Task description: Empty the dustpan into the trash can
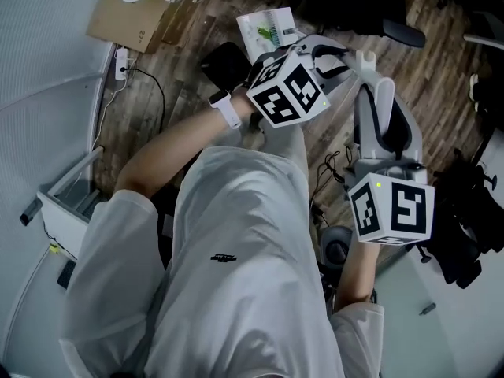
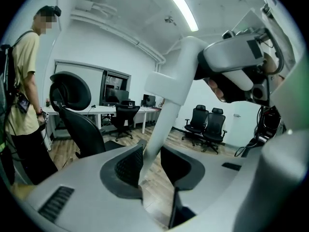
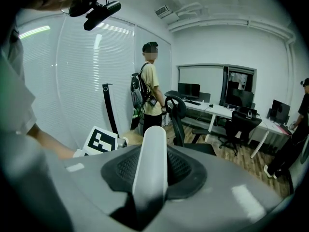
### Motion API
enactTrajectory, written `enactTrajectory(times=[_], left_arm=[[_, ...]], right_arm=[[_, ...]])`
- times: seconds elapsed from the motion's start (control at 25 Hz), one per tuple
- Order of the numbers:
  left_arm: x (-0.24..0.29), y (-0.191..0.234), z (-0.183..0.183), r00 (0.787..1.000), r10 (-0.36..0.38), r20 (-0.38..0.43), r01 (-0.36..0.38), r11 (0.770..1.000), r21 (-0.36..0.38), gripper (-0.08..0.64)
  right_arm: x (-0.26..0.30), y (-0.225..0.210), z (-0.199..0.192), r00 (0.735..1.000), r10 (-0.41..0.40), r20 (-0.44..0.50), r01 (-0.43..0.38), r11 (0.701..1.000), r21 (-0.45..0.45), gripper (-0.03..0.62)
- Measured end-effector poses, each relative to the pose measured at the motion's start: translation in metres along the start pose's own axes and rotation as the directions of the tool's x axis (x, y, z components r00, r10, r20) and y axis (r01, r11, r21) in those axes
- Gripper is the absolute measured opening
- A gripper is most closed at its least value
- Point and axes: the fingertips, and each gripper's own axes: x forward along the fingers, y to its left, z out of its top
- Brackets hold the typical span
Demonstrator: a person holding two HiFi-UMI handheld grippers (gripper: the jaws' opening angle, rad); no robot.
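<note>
A long white handle (image 2: 164, 115) with a bend in it runs between both grippers; which tool it belongs to is hidden. In the left gripper view it passes between the pads of my left gripper (image 2: 152, 173), which is shut on its lower part. Higher up, my right gripper (image 3: 149, 178) is shut on the rounded end of the handle (image 3: 150, 163). In the head view the left gripper (image 1: 327, 53) is held out ahead and the right gripper (image 1: 382, 152) is nearer my body, with the handle (image 1: 383, 101) between them. A white open-topped bin (image 1: 67, 203) stands at the lower left.
A dark flat object (image 1: 224, 63) and a white-green packet (image 1: 268, 28) lie on the wood floor ahead. Cables (image 1: 331, 172) trail near my feet. A person (image 3: 150, 88) stands by a black office chair (image 3: 178, 112); desks and more chairs (image 2: 207, 124) fill the room.
</note>
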Motion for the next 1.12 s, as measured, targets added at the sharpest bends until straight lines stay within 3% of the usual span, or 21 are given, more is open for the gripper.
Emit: enactTrajectory(times=[0.24, 0.48, 0.72, 1.12], left_arm=[[-0.019, 0.005, 0.007, 0.996, 0.087, 0.015, -0.086, 0.996, -0.039, 0.118], [-0.045, 0.015, -0.006, 0.981, 0.193, 0.022, -0.189, 0.975, -0.116, 0.121], [-0.074, 0.018, -0.013, 0.951, 0.307, 0.017, -0.301, 0.94, -0.162, 0.121], [-0.116, 0.013, -0.048, 0.885, 0.466, -0.013, -0.455, 0.857, -0.241, 0.123]], right_arm=[[-0.005, 0.014, 0.01, 0.997, 0.075, 0.012, -0.074, 0.995, -0.06, 0.124], [0.0, 0.042, 0.006, 0.982, 0.186, 0.012, -0.182, 0.972, -0.149, 0.124], [-0.005, 0.07, 0.009, 0.958, 0.287, 0.007, -0.276, 0.927, -0.252, 0.124], [-0.011, 0.116, -0.014, 0.905, 0.426, -0.004, -0.399, 0.845, -0.356, 0.124]])
